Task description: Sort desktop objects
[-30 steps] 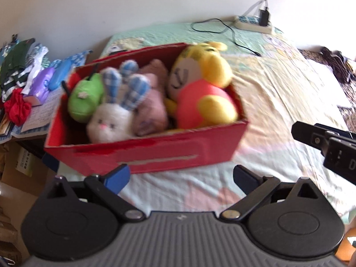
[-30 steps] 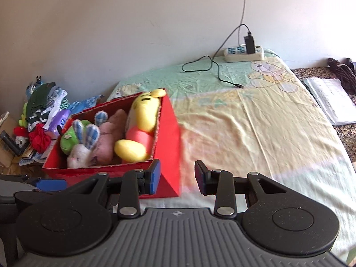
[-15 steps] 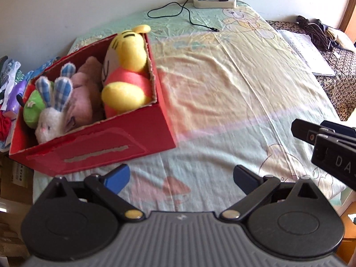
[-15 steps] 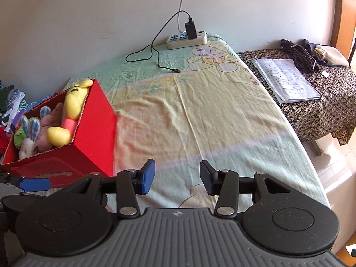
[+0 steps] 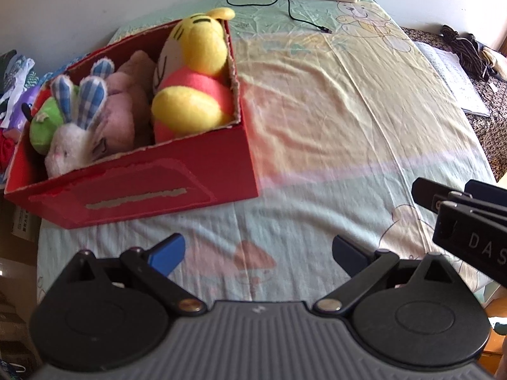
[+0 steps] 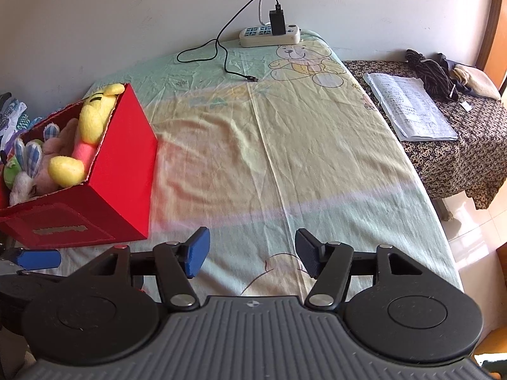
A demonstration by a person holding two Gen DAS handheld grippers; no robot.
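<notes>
Since a second ago we've swung both grippers rightward, so the red box (image 5: 139,171) now sits up and left of our left gripper (image 5: 258,251), clear of its wide-open, empty fingers. Its long axis runs left-right across the sheet (image 6: 285,145), open top up, holding four plushies: yellow bear (image 5: 193,85), pink one (image 5: 126,101), white bunny (image 5: 73,145), green one (image 5: 46,120). Our right gripper (image 6: 252,253) hangs open over bare sheet, box well off left.

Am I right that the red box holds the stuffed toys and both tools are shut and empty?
Not quite. The red box does hold the stuffed toys, and both tools are empty, but the left tool and right tool are open, as each wrist view shows.
</notes>
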